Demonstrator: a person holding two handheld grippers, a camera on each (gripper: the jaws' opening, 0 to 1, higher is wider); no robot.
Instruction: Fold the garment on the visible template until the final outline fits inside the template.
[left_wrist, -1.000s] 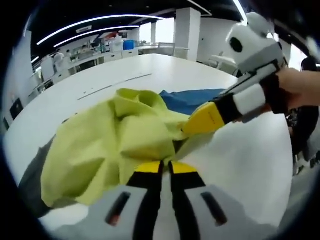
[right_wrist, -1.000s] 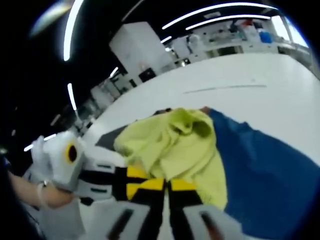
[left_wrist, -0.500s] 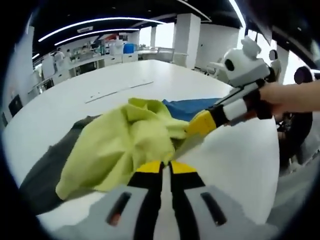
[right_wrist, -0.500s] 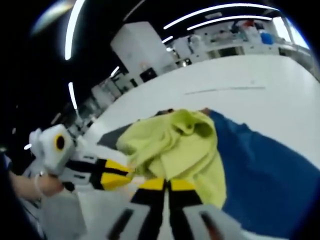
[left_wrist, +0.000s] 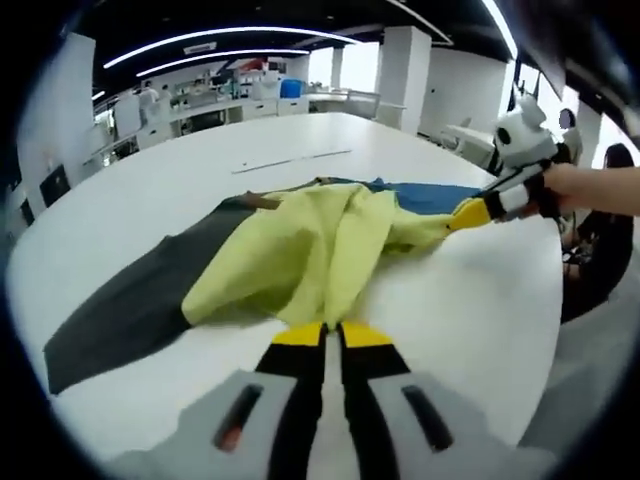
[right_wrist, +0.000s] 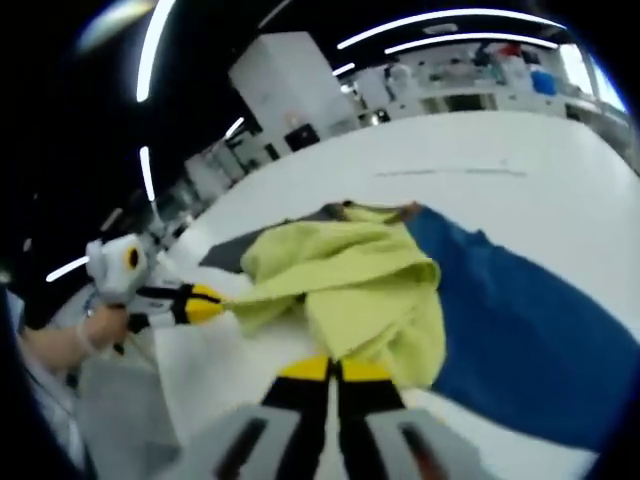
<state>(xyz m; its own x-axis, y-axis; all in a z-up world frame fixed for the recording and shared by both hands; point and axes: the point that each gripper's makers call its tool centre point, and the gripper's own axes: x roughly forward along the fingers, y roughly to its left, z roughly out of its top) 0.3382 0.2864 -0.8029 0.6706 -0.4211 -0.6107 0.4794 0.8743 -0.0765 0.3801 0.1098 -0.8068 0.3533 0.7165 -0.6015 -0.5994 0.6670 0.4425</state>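
Observation:
A yellow-green garment (left_wrist: 300, 250) lies stretched across the white table (left_wrist: 470, 300), partly over a dark grey cloth (left_wrist: 120, 310) and a blue cloth (left_wrist: 430, 195). My left gripper (left_wrist: 325, 330) is shut on the garment's near edge. In the left gripper view my right gripper (left_wrist: 468, 212) comes in from the right, shut on the garment's far end. In the right gripper view the garment (right_wrist: 350, 280) runs from my right gripper (right_wrist: 327, 365) to my left gripper (right_wrist: 205, 300), which pinches a pulled-out corner. Folds still bunch in the middle.
The blue cloth (right_wrist: 520, 310) spreads wide to the right of the garment, and the grey cloth (right_wrist: 225, 250) peeks out behind it. A thin dark line (left_wrist: 290, 160) crosses the far tabletop. The person's hands (left_wrist: 600, 190) (right_wrist: 60, 345) hold the grippers. Benches and pillars stand beyond the table.
The two grippers have drawn apart, each keeping its hold. The garment has gone from a bunched heap to a longer, flatter spread, uncovering more of the grey cloth.

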